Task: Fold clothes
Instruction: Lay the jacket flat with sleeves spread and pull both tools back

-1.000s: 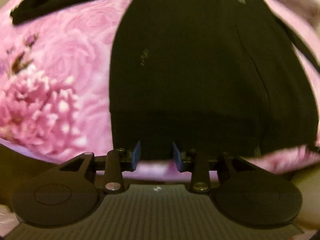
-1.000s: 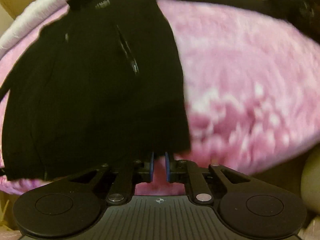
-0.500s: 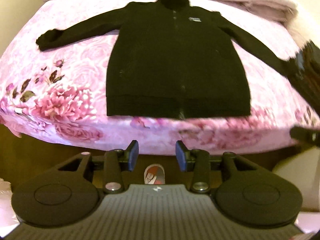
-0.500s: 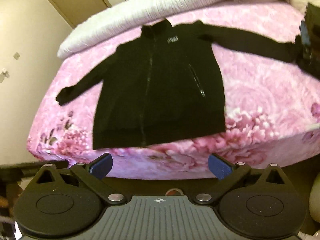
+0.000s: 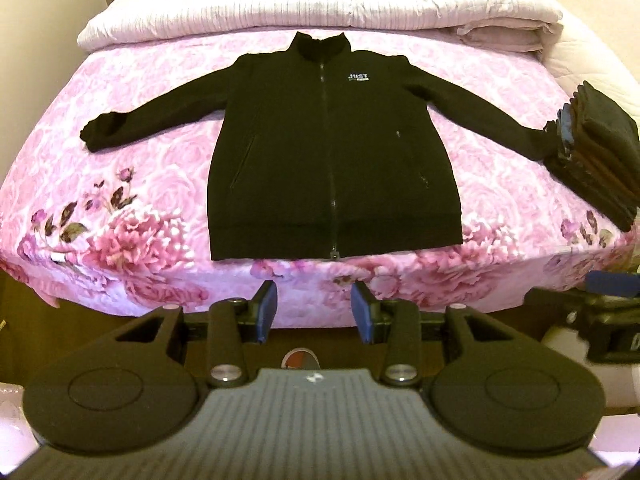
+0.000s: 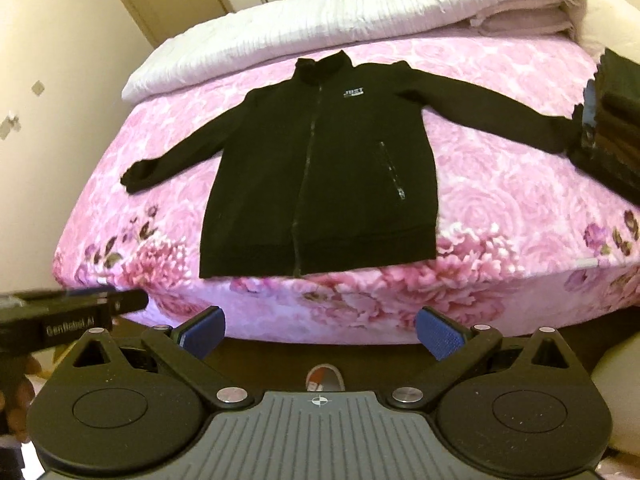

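1. Left sleeve cuff [image 5: 105,132] of the black zip jacket [image 5: 332,148] lies far left on the pink floral bedspread [image 5: 132,224], well apart from both grippers.
2. Left gripper [image 5: 314,312]: jaws partly open, nothing between them. It hangs off the foot of the bed, in front of the jacket hem [image 5: 336,244], about in line with the zip.
3. The jacket lies flat, front up, zipped. Collar [image 5: 320,46] is at the far end by the folded white quilt [image 5: 320,4], hem at the near edge. Its long axis runs straight away from the grippers and the sleeves are spread out to either side.
4. Right gripper [image 6: 320,332]: jaws fully wide, empty. It also sits off the bed edge, below the hem.
5. Right cuff [image 5: 536,140] touches the stack of folded dark clothes [image 5: 596,152] at far right.
6. Judgement: the next fold is likely sleeves inward. Left hand is nearer the left sleeve, right hand nearer the right; both reaches go forward and outward.
7. Versus a second ago: both grippers were right down at the hem with the jacket filling the view; now they are pulled back and up, and the whole garment is visible. The left jaws have opened a little further; the right jaws were near shut and have just sprung wide. Neither holds any cloth.
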`<state>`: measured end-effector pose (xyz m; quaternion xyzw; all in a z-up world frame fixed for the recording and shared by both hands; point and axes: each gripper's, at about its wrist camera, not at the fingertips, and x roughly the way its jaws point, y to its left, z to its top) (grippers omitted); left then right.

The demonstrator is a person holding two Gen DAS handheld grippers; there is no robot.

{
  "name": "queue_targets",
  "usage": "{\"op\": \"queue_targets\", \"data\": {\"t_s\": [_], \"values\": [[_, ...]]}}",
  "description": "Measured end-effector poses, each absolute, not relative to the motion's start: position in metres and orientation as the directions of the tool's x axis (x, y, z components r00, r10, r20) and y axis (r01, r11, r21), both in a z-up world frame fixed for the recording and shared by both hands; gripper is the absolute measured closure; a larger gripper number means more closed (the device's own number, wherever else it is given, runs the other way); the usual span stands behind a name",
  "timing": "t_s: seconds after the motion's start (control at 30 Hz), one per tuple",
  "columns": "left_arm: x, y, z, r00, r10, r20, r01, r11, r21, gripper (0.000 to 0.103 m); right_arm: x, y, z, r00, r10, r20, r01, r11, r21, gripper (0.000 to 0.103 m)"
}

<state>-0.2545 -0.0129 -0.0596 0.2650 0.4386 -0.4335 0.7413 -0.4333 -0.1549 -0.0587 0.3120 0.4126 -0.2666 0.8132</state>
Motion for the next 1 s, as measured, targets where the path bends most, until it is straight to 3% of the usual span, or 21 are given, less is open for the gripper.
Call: {"op": "queue_targets", "data": {"t_s": [1.0], "values": [[-0.256,0.003,-0.054,0.266,-0.390,-0.882,0.872,0.488,0.047,0.067,-0.420,-0.141,-0.053,0.458,-0.207,-0.864,0.678,0.710,0.190,0.000]]}}
